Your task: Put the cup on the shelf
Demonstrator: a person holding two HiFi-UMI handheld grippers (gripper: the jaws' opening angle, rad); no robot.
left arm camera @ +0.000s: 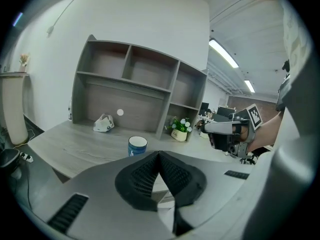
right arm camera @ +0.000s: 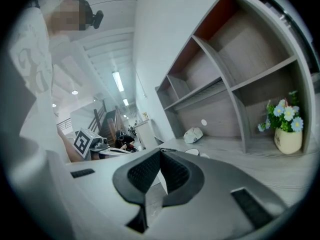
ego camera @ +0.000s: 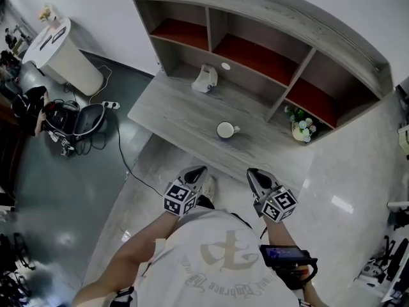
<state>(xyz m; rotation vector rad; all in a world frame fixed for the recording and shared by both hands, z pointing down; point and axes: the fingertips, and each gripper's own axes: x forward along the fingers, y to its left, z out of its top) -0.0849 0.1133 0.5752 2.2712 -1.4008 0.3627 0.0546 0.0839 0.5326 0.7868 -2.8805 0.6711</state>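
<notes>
Left gripper (ego camera: 195, 173) and right gripper (ego camera: 257, 174), both pinched shut and empty, hang short of the desk (ego camera: 169, 104), where the cup (ego camera: 225, 130) stands upright, not yet on the shelf (ego camera: 255, 56) behind. Reaching in with closed tongs could knock it over (they must spread first). The left gripper view shows its blue wall; the head view shows mostly its white inside.

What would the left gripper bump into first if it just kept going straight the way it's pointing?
Probably the blue cup, or the desk top right beside it. The shut left gripper has its tip lined up just right of the cup, with nothing else in between. Depth is hard to judge here.
</notes>
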